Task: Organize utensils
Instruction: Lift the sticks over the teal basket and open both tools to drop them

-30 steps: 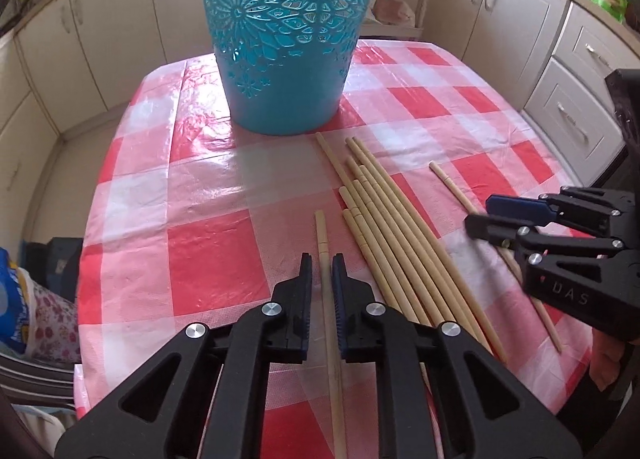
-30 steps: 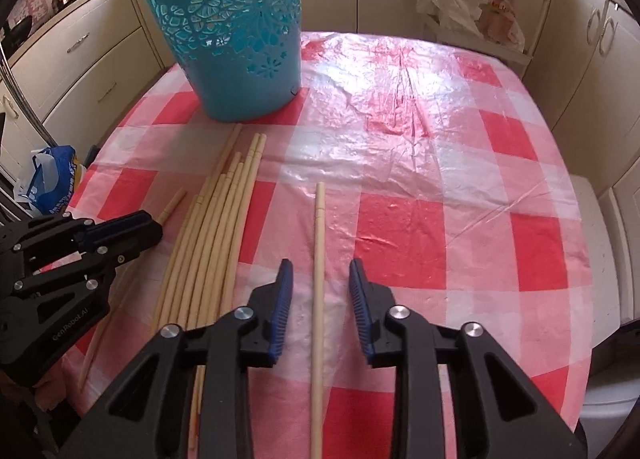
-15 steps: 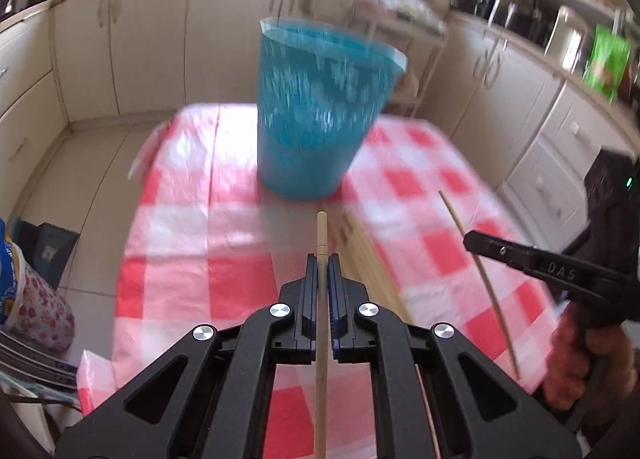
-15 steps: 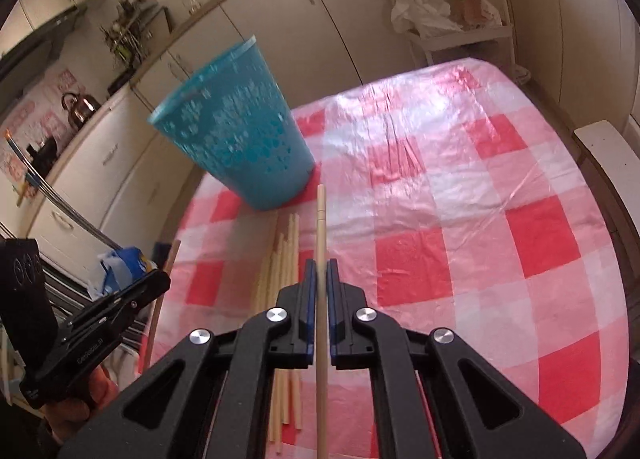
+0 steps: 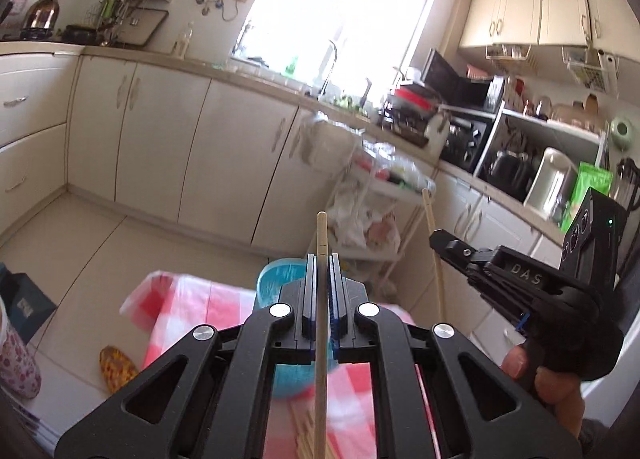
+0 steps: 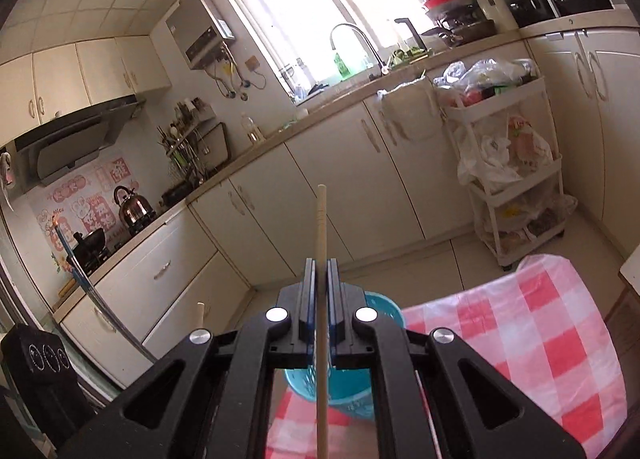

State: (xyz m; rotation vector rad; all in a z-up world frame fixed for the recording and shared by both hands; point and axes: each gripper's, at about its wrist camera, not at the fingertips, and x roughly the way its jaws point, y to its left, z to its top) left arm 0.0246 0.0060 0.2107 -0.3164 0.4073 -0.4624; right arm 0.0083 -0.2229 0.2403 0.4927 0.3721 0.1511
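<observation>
1. Between the left tool's [image 5: 319, 259] closed jaws sat a chopstick [image 5: 321, 243]; a second earlier it lay on the counter [image 5: 192, 299], jaws apart. Now it was raised above the basket [image 5: 276, 279].
2. From the right view, the right tool [image 6: 319, 263] likewise clamped its stick [image 6: 321, 219], lifted off the counter [image 6: 540, 319] over the basket [image 6: 380, 311], ready to drop in.

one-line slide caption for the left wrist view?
Left hand-held gripper clamps a chopstick above the blue basket; right hand-held gripper holds another.
</observation>
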